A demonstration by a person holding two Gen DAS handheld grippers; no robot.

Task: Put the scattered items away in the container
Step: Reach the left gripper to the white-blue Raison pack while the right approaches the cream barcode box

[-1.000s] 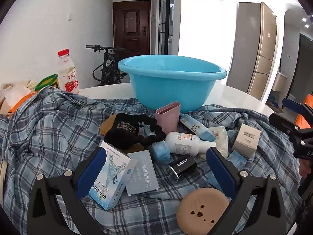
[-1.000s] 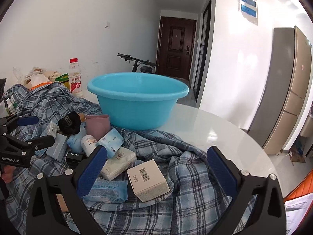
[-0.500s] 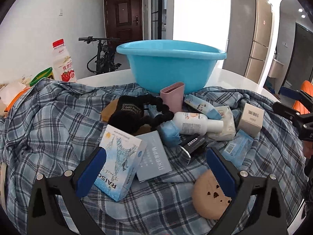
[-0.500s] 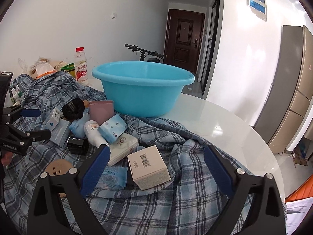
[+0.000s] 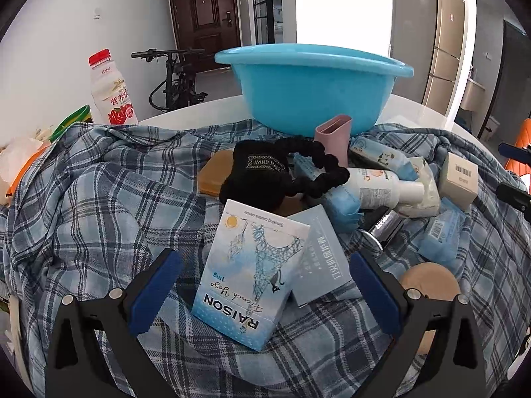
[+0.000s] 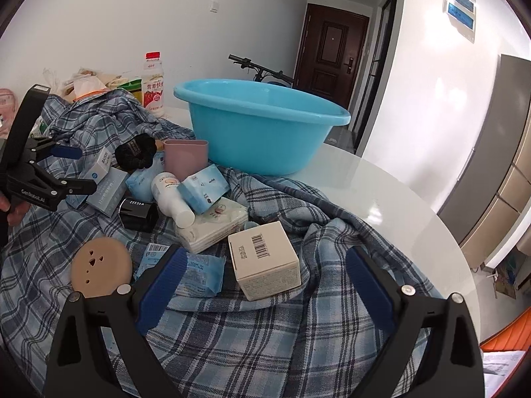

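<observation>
Pickup is starting: the left gripper (image 5: 265, 285), spread wide and empty, frames the RAISON box (image 5: 249, 278) at lower centre. Right gripper (image 6: 262, 275), likewise spread, frames the barcoded box (image 6: 265, 260). Next, close and carry to the blue basin (image 5: 312, 83), upper centre.

Blue plastic basin (image 6: 262, 126) upright at back of the table, nothing visible inside. Scattered on plaid cloth before it: RAISON box (image 5: 252, 278) tilted, black scrunchie (image 5: 275, 172), pink cup (image 6: 186, 159) upright, white bottle (image 6: 171, 195) lying, barcode box (image 6: 265, 258), tan round disc (image 6: 99, 267).
</observation>
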